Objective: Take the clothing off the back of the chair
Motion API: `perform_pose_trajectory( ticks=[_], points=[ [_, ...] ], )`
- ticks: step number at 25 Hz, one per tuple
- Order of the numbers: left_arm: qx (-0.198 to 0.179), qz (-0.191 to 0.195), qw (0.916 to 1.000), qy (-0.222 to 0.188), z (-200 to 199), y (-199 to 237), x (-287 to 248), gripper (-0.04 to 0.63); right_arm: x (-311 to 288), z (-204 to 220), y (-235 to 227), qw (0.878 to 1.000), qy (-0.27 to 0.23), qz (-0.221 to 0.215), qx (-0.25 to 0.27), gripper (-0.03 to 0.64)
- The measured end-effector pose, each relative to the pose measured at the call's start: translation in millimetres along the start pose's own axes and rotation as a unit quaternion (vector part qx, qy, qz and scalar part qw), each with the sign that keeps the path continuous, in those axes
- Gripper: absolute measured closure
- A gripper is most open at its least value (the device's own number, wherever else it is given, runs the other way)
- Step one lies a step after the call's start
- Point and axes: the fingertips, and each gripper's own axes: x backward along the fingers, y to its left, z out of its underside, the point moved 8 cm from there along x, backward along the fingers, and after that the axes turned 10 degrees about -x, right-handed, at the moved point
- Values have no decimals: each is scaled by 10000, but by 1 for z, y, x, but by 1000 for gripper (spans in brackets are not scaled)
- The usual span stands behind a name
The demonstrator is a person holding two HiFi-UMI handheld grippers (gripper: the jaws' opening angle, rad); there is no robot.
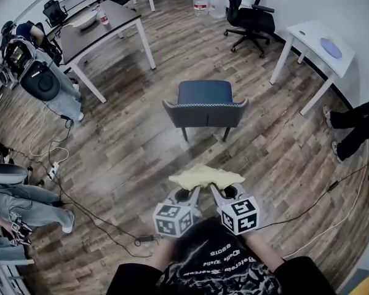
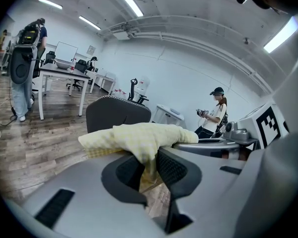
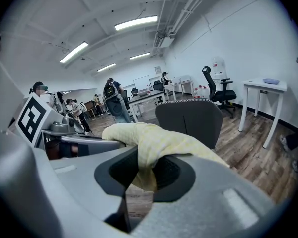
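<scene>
At the far left of the head view a person in pale trousers (image 1: 24,204) sits beside a power strip (image 1: 52,172) whose cable trails over the wooden floor (image 1: 129,146); further up stands a dark worktop (image 1: 107,23) with white legs, and a bottle (image 1: 103,18) is on it; the left tongs (image 1: 194,193) are closed on the left part of a pale yellow garment (image 1: 206,177), and the left gripper view shows the black pads (image 2: 174,168) pinching a fold of the cloth that hangs down between them, with the rest bunched over the top; the garment is clear of the chair (image 1: 205,106), held up in the air between the two tongs, close in front of the person and well apart from the dark blue seat, which stands in the middle of the floor with its back toward the camera; the right tongs (image 1: 218,193) are likewise shut on the garment's right part, their pads gripping a fold in the right gripper view, the cloth draped over the right-hand jaw; beyond the chair to the right is a black office chair (image 1: 251,17), then a white worktop (image 1: 320,45) against the wall, and a person's dark trouser legs (image 1: 353,128) at the right edge.
</scene>
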Motion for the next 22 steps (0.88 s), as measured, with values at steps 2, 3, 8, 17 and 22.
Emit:
perform_pose_trajectory(
  ticks=[2,3,8,17,22],
  points=[
    [37,56,10000,11,2,2,0,528,-1,2,2,10000,-4,61,-3,546],
    [49,79,10000,18,1,3,-1,528,-2,2,2,10000,-7,89,-3,546],
    [-30,139,9999,29,-3,2,-8,528,-1,-2,-4,9998,-49,116,-123,546],
    [-56,200,9998,65,-7,4,-18,528,-4,-6,-13,9996,-28,118,-243,548],
    [-63,234,9997,90,-7,7,-18,528,-7,-7,-10,9996,-23,169,-222,548]
  ],
)
